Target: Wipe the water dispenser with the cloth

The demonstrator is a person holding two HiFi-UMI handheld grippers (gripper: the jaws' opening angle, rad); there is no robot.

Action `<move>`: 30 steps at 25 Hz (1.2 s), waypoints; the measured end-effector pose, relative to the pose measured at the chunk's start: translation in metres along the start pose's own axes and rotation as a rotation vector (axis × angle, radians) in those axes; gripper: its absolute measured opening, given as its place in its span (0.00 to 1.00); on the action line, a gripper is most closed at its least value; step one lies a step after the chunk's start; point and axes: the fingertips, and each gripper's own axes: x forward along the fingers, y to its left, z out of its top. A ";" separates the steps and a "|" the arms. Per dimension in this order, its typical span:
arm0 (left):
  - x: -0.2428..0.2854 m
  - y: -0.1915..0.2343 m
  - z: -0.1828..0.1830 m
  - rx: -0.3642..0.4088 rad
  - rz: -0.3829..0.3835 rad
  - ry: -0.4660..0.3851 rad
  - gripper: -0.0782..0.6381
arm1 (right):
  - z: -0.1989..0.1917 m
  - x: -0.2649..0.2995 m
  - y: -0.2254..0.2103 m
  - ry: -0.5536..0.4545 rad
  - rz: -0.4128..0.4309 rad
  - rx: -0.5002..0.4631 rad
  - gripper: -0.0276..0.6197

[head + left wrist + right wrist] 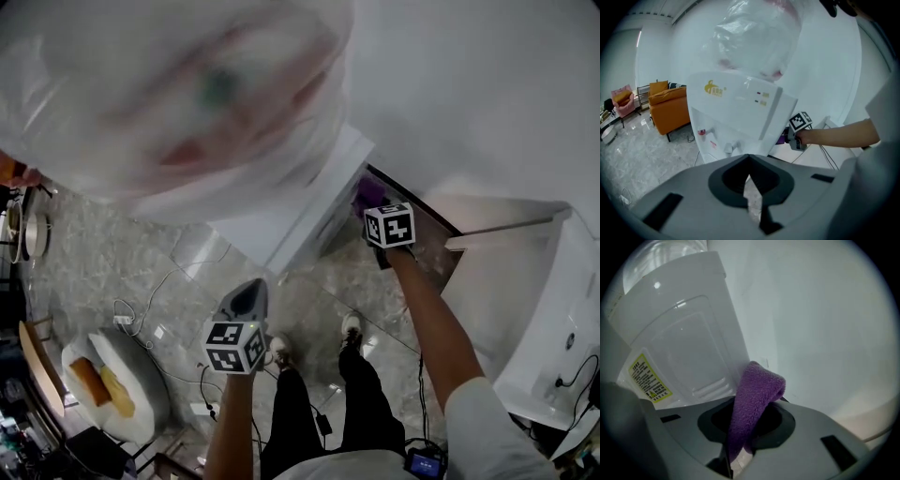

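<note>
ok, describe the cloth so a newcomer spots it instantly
Find the tall white water dispenser. Beside its rear panel, the right gripper pinches a fuzzy cloth in its tongs, folded over at the top. It is the only purple thing against all that white.

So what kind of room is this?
Probably a lounge or an office waiting area, though I can't be sure. There's a white plastic water dispenser, an orange sofa and a shiny grey marble-look floor.

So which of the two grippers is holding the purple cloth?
The right gripper, up against the white water dispenser, is clamped on the purple cloth. The left gripper is shut on nothing.
</note>
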 end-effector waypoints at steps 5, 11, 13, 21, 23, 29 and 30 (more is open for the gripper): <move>0.001 0.004 -0.009 -0.004 0.010 0.010 0.13 | -0.011 0.007 0.035 0.001 0.067 -0.020 0.19; 0.003 0.004 -0.010 0.009 -0.013 0.009 0.13 | -0.035 -0.001 0.077 0.017 0.129 -0.058 0.19; 0.002 0.004 -0.013 0.012 -0.021 0.011 0.13 | -0.044 -0.004 0.095 0.024 0.148 -0.050 0.19; -0.003 0.003 -0.034 0.045 -0.071 0.048 0.13 | -0.086 -0.016 0.161 0.052 0.201 -0.092 0.19; -0.003 0.003 -0.042 0.045 -0.081 0.060 0.13 | -0.096 -0.018 0.173 0.060 0.212 -0.103 0.19; 0.013 -0.006 -0.067 0.026 -0.121 0.096 0.13 | -0.136 -0.021 0.208 0.124 0.317 -0.151 0.19; 0.017 -0.008 -0.073 0.018 -0.125 0.104 0.13 | -0.145 -0.021 0.211 0.140 0.332 -0.164 0.19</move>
